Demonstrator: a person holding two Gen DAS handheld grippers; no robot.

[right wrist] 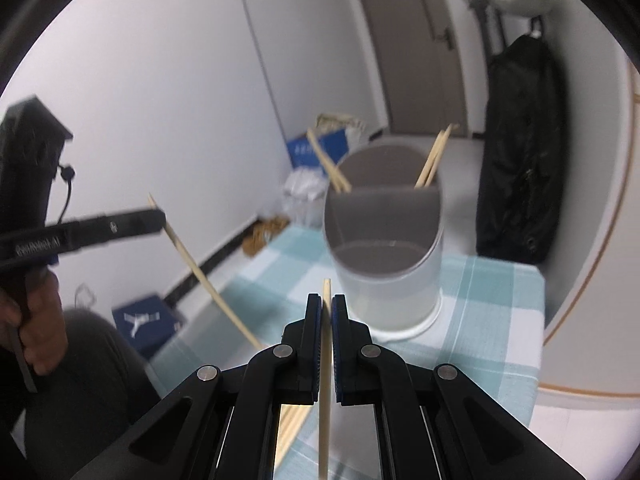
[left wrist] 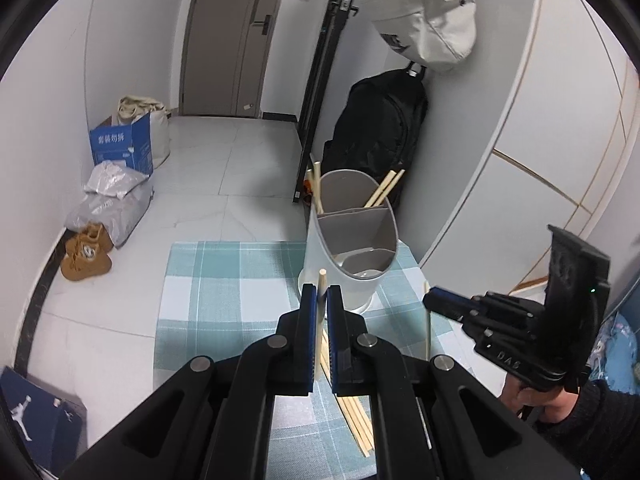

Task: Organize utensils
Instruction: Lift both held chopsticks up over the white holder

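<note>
Left claw (left wrist: 320, 294) pinches upright chopstick (left wrist: 321, 280) before holder (left wrist: 352, 240).

Black backpack (left wrist: 376, 128) against the wall — tan shoes (left wrist: 86, 254), blue box (left wrist: 122, 148) by the door (left wrist: 236, 36).

A grey divided utensil holder (left wrist: 352, 240) stands upright on the checked cloth (left wrist: 224, 280); wooden chopsticks (left wrist: 384, 188) lean in its rear compartment, loose chopsticks (left wrist: 356, 420) lie before it.
</note>
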